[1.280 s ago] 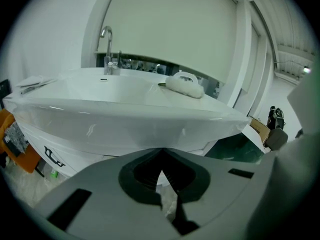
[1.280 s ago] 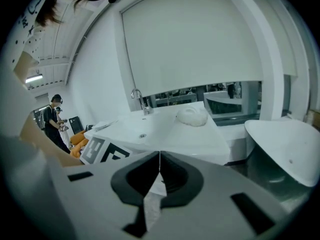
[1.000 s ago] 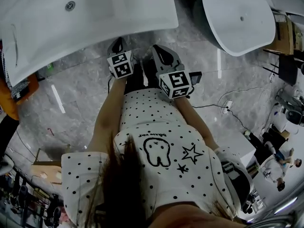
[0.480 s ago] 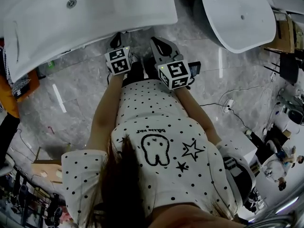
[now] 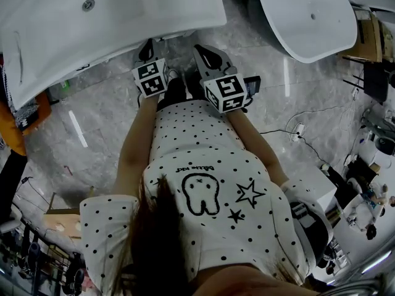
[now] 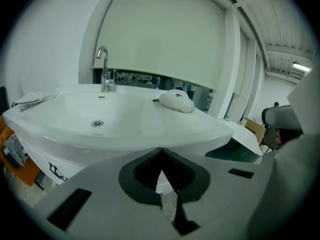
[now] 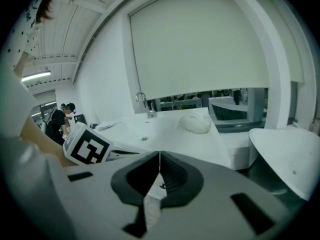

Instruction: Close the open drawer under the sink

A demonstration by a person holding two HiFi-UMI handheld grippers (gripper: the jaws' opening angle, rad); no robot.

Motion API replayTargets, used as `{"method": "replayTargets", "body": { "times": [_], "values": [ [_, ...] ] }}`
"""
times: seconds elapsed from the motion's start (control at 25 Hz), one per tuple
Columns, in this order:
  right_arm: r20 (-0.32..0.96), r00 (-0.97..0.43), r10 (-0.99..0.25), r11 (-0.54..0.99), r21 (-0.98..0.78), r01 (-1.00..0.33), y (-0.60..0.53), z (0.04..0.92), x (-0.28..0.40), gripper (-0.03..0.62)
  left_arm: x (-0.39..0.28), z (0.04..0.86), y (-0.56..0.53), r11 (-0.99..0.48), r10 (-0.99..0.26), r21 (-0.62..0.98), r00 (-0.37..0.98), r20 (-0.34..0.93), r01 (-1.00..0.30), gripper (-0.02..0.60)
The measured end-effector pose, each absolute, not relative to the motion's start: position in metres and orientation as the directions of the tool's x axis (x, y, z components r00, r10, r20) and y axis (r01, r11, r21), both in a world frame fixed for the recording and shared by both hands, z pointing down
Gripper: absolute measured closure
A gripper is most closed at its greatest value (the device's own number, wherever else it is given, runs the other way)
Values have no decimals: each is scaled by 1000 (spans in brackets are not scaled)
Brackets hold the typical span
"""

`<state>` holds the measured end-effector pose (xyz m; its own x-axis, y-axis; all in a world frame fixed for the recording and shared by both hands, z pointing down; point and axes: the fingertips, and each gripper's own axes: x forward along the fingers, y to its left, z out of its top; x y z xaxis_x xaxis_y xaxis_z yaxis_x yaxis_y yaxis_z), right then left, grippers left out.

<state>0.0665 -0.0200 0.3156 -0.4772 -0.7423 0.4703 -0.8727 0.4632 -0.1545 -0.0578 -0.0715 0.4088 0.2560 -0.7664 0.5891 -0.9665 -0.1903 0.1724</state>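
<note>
The person stands right up against the white sink (image 5: pixel 74 36), a gripper in each hand, the two held out side by side above the grey marble floor (image 5: pixel 99 122). The left gripper (image 6: pixel 161 150) has its fingers pressed together with nothing between them. Their tips point at the sink's near rim and, seen from above, reach just under its edge. The right gripper (image 7: pixel 159 155) sits just to the right of it, its fingers likewise closed flat on each other and empty, aimed toward the sink's near right corner. The drawer under the sink is hidden by the basin's overhang; only a strip of white cabinet front (image 6: pixel 45 156) shows below the rim at the left. On the far side of the sink a faucet (image 6: pixel 103 69) stands upright, and a white lump (image 6: pixel 175 100) lies on the rim to its right. A second white basin (image 5: pixel 308 17) stands apart, further right.
</note>
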Motion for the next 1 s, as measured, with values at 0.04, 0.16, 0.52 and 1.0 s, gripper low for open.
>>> {"method": "replayTargets", "body": {
  "times": [0.04, 0.16, 0.52, 1.0],
  "values": [
    [469, -478, -742, 464, -155, -872, -20, 315, 67, 580, -57, 405, -73, -198, -776, 169, 260, 575, -966, 578],
    [467, -482, -741, 470, -153, -870, -20, 314, 68, 579, -50, 385, -81, -235, -813, 151, 280, 511, -960, 578],
    [456, -479, -750, 469, -144, -871, -21, 309, 65, 579, -38, 317, -83, -312, -873, 146, 344, 346, -939, 577],
    [414, -464, -783, 449, -141, -883, -25, 292, 68, 579, -45, 254, -66, -353, -901, 147, 378, 214, -924, 578]
  ]
}}
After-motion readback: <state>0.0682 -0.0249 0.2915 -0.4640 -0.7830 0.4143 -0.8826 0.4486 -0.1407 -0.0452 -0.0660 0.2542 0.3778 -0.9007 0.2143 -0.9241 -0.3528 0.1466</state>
